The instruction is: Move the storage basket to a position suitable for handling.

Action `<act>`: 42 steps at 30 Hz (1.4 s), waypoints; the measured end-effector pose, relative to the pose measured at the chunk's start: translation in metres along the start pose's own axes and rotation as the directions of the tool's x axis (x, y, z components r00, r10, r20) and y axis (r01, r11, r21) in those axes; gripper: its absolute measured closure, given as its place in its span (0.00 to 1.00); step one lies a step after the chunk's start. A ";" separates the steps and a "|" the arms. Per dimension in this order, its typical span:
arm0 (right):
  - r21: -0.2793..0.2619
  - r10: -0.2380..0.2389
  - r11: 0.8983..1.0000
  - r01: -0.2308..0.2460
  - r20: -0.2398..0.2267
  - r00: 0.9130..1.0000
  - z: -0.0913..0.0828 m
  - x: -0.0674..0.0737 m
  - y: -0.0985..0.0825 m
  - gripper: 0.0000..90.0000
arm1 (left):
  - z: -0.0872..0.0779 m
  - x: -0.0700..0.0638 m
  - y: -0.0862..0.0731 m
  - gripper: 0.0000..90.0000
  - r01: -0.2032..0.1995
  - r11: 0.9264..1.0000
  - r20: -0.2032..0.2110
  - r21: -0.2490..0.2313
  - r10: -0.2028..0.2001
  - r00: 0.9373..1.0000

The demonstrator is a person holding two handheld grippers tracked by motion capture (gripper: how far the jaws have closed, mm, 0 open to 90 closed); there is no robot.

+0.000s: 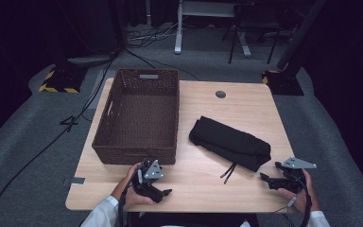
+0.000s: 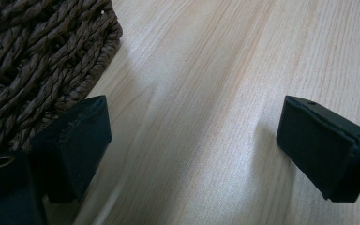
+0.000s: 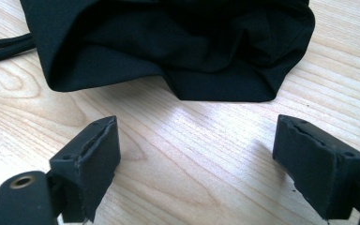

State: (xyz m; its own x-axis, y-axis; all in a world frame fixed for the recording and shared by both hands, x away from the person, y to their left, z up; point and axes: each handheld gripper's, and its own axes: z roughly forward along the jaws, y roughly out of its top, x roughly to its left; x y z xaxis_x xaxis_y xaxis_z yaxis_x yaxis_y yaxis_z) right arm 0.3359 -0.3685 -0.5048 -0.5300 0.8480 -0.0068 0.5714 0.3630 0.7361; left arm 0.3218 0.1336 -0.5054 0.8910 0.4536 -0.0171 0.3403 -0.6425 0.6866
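A folded black cloth (image 1: pixel 230 141) with a dangling black drawstring (image 1: pixel 229 171) lies right of centre on the wooden table (image 1: pixel 246 106). A brown woven basket (image 1: pixel 139 115) stands at the left, with nothing visible inside. My left gripper (image 1: pixel 163 189) rests near the front edge, just in front of the basket's near wall; its jaws stand open over bare wood (image 2: pixel 194 140), the basket's corner (image 2: pixel 37 61) beside one jaw. My right gripper (image 1: pixel 264 177) sits at the front right, open, pointing at the cloth's near end (image 3: pixel 178 47) a short way ahead.
A round cable hole (image 1: pixel 220 94) is in the table's far side. Grey carpet surrounds the table, with cables (image 1: pixel 38 151) on the left, stand bases with yellow-black tape (image 1: pixel 56 82) and chair and desk legs (image 1: pixel 238 42) beyond.
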 end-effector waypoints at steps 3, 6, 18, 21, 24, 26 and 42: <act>0.000 0.000 1.000 0.000 -0.001 1.000 0.000 0.000 0.000 0.17 | 0.000 0.000 0.000 0.12 0.003 1.000 -0.003 0.000 -0.003 1.000; 0.002 -0.002 1.000 0.002 -0.004 1.000 0.000 0.000 0.000 0.17 | 0.000 -0.001 0.000 0.12 0.003 1.000 -0.003 0.002 -0.003 1.000; -0.005 -0.019 1.000 0.019 0.015 1.000 -0.003 -0.002 0.002 0.24 | -0.001 -0.001 0.000 0.12 0.006 1.000 -0.008 0.002 -0.006 1.000; -0.058 0.001 0.998 0.000 0.007 1.000 -0.015 -0.005 0.008 0.25 | -0.001 -0.002 -0.001 0.12 0.013 1.000 -0.013 0.003 -0.013 1.000; -0.124 0.012 0.992 -0.012 0.002 1.000 -0.027 -0.006 0.021 0.25 | -0.001 -0.002 -0.001 0.12 0.014 1.000 -0.013 0.003 -0.014 1.000; -0.145 0.000 0.989 0.001 0.007 1.000 -0.028 -0.003 0.029 0.25 | -0.001 -0.002 -0.001 0.12 0.012 1.000 -0.012 0.003 -0.012 1.000; -0.116 -0.077 0.990 0.078 0.014 0.997 0.021 0.002 0.079 0.27 | 0.000 -0.001 0.000 0.12 0.008 1.000 -0.009 0.002 -0.008 1.000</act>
State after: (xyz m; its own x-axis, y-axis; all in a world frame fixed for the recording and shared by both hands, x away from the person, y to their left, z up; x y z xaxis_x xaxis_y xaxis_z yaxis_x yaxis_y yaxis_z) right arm 0.3931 -0.3296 -0.4609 -0.5633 0.8230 -0.0730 0.4521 0.3809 0.8065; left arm 0.3205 0.1335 -0.5052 0.8854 0.4645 -0.0164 0.3484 -0.6400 0.6849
